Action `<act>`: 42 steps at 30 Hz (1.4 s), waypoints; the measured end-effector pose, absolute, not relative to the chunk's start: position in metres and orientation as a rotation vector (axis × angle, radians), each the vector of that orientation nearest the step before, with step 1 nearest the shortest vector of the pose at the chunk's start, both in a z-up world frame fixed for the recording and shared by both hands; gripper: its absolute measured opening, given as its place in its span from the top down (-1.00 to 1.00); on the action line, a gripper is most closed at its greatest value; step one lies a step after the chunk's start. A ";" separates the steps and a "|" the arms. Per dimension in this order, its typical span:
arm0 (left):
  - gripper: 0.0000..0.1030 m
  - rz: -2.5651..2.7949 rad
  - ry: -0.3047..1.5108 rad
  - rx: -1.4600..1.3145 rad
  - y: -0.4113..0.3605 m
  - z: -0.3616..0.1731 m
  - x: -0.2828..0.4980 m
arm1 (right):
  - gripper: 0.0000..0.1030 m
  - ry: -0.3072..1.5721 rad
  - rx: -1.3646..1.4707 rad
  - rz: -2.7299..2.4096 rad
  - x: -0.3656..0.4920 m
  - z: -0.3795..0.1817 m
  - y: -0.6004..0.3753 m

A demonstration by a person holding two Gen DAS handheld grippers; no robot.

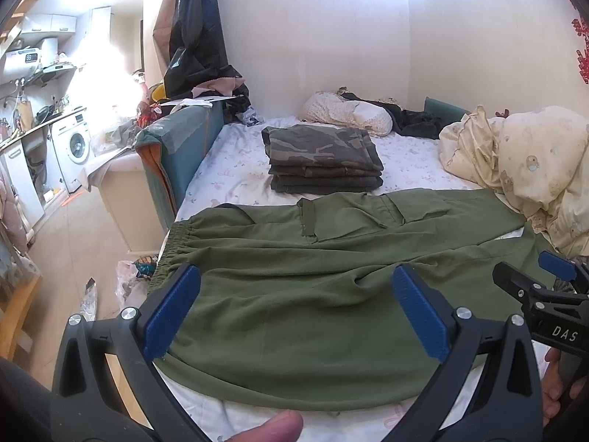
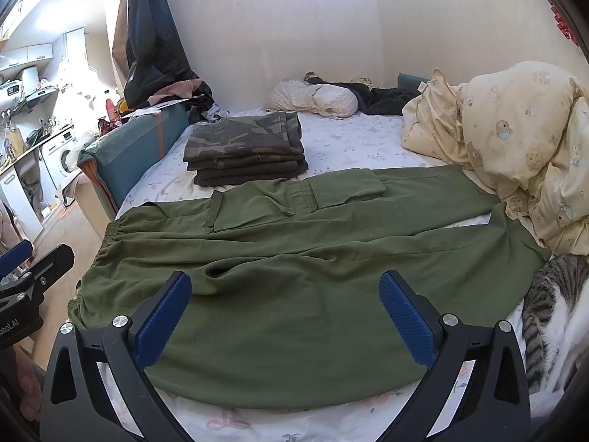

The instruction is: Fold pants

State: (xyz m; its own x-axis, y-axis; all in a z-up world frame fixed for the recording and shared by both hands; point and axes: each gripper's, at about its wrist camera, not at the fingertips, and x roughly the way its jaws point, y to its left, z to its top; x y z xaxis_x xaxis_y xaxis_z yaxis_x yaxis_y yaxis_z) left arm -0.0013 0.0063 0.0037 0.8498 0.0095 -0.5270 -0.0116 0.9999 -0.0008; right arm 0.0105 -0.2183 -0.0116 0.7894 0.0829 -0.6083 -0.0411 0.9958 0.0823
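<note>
Olive green cargo pants (image 1: 294,258) lie spread flat across the bed, elastic waistband at the left edge, legs running to the right; they also show in the right wrist view (image 2: 294,258). My left gripper (image 1: 294,283) is open and empty, hovering over the near side of the pants toward the waist. My right gripper (image 2: 285,287) is open and empty, hovering over the near leg. The right gripper also shows at the right edge of the left wrist view (image 1: 530,269). The left gripper's fingers (image 2: 22,261) show at the left edge of the right wrist view.
A stack of folded camouflage pants (image 1: 324,158) sits on the bed (image 1: 235,169) behind the green pants. A bunched cream duvet (image 2: 515,140) fills the right side. A tabby cat (image 2: 552,313) lies at the bed's near right. A pillow and dark clothes lie by the wall.
</note>
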 end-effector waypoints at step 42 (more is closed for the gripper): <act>-0.99 -0.014 0.589 -0.002 0.000 0.002 0.003 | -1.00 0.640 0.010 0.047 0.008 -0.015 -0.211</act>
